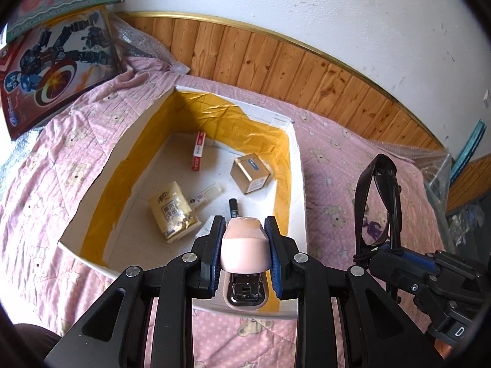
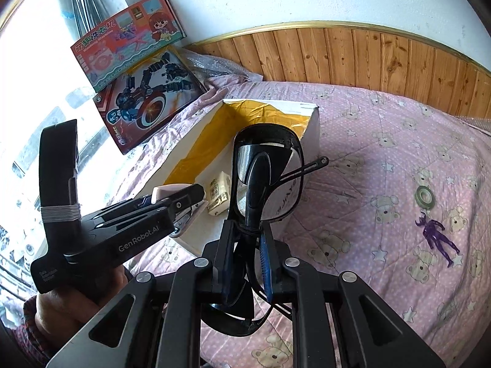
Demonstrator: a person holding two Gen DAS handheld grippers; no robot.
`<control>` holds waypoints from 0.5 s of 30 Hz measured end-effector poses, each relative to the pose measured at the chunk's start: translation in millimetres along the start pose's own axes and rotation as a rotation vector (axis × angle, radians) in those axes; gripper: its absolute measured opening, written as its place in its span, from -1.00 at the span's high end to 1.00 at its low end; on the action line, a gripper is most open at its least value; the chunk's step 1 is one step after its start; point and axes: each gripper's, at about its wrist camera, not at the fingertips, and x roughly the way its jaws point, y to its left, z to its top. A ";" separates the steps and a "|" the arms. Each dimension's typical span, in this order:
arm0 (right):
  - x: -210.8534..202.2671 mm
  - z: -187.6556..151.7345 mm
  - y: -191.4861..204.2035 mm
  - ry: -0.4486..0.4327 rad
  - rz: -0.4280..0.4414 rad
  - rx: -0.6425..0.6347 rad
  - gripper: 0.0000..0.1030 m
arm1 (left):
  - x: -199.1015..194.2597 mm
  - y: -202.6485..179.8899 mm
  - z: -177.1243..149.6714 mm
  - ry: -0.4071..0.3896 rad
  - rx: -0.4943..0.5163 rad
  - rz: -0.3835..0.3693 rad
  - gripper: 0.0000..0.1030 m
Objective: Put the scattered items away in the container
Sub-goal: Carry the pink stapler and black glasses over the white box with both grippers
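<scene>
My left gripper (image 1: 244, 224) is shut on a pink stapler (image 1: 244, 245), which hangs over the near edge of the white box (image 1: 299, 165) lined with yellow tape. Inside the box lie a red pack (image 1: 198, 150), a gold tin (image 1: 250, 173), a yellow tissue pack (image 1: 173, 211) and a black marker (image 1: 234, 207). My right gripper (image 2: 247, 230) is shut on folded black sunglasses (image 2: 264, 171), held upright just right of the box. On the bedspread to the right lie a purple figurine (image 2: 435, 236) and a tape roll (image 2: 425, 196).
The box sits on a bed covered with a pink bear-print quilt (image 2: 383, 116), against a wood-panelled wall (image 1: 276, 61). Two toy boxes (image 2: 150, 98) lean at the far left by a bright window. A hand (image 2: 76, 303) holds the left gripper.
</scene>
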 end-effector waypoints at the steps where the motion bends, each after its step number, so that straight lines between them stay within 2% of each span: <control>1: 2.9 2.6 2.5 0.003 0.002 -0.006 0.66 | 1.6 1.8 2.6 0.002 -0.002 0.004 0.48; 15: 38.4 26.1 22.6 0.036 0.038 -0.037 0.66 | 18.8 19.0 30.3 0.026 -0.034 0.016 0.48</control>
